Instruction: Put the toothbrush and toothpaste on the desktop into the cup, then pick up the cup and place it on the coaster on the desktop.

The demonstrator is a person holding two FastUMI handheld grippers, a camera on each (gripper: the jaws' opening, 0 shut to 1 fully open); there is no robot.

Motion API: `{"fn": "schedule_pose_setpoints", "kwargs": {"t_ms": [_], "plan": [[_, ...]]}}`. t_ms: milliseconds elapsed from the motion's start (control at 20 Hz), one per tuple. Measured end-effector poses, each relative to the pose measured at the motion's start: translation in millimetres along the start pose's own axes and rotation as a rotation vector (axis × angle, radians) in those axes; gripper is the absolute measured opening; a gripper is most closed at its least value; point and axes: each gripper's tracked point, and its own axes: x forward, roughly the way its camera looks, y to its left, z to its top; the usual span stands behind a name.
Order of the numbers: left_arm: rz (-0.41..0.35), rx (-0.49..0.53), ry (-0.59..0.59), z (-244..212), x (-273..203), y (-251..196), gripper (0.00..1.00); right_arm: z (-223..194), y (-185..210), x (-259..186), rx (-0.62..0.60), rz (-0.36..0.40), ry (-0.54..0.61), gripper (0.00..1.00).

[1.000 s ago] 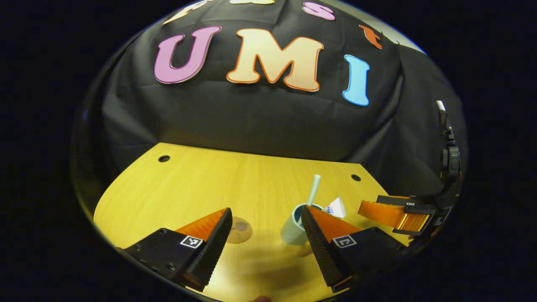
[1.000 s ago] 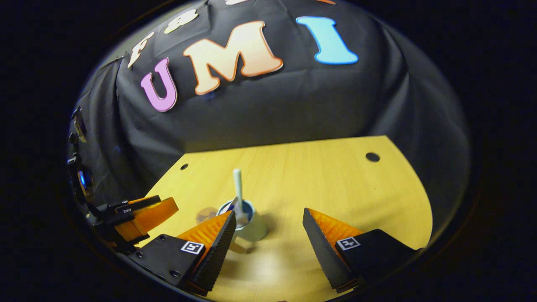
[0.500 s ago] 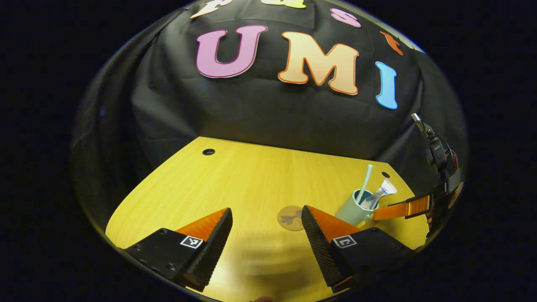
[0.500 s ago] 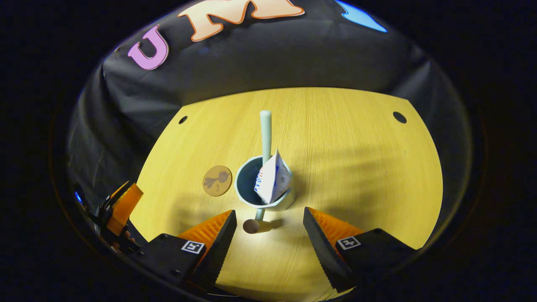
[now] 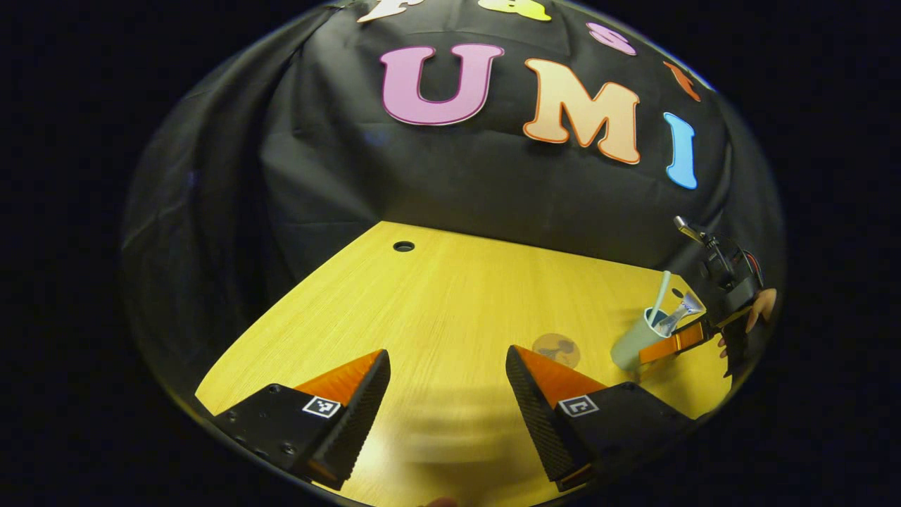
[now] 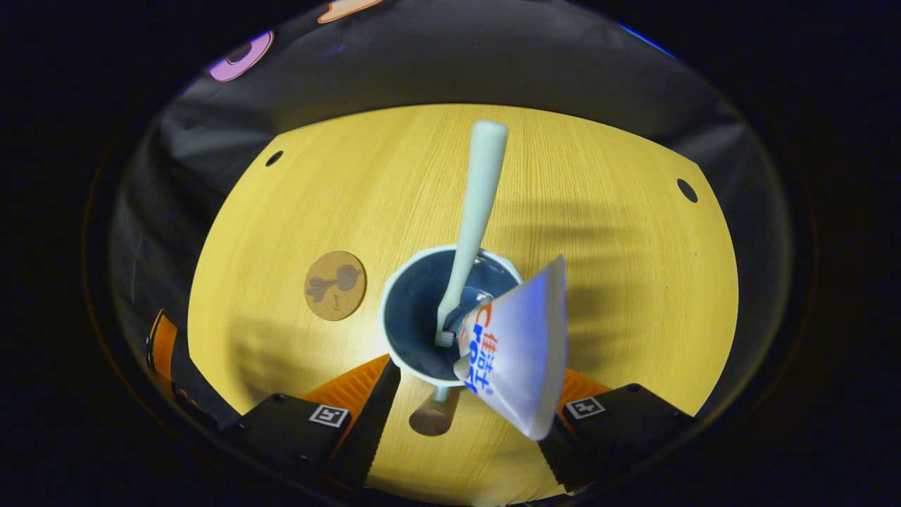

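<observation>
Where blue-red lettering marks the toothpaste (image 6: pixel 517 359), right claw (image 6: pixel 464 394) flanks cup (image 6: pixel 408 320).

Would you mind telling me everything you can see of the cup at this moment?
The cup is a pale, smooth round mug, dark blue-grey inside, standing upright on the yellow wooden desktop. It holds the toothbrush, head down with its handle leaning out, and the toothpaste tube, whose flat end sticks out over the rim. A small handle juts from its near side. It stands to the right of the coaster, not on it. The right gripper flanks it, fingers either side; contact cannot be told.
</observation>
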Motion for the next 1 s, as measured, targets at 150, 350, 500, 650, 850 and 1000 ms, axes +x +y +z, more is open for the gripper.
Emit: {"fn": "schedule_pose_setpoints", "kwargs": {"t_ms": [150, 350, 500, 650, 850, 1000], "plan": [[0.009, -0.006, 0.015, -5, 0, 13, 0.96, -5, -6, 6, -0.026, -0.029, 0.035, 0.80], [0.001, -0.002, 0.019, -4, -1, 20, 0.95, -16, -4, 10, -0.023, -0.021, 0.089, 0.54], [-0.012, 0.004, 0.024, -2, 3, 22, 0.95, -16, -3, 12, -0.028, -0.025, 0.096, 0.26], [-0.021, 0.011, 0.021, 1, 6, 23, 0.96, -14, 8, 9, -0.006, 0.006, 0.078, 0.27], [-0.031, 0.025, 0.021, 4, 10, 28, 0.95, -5, 36, 5, -0.001, 0.049, 0.039, 0.27], [-0.038, 0.029, 0.021, 5, 11, 32, 0.95, 1, 60, 2, -0.024, 0.068, 0.019, 0.27]]}}
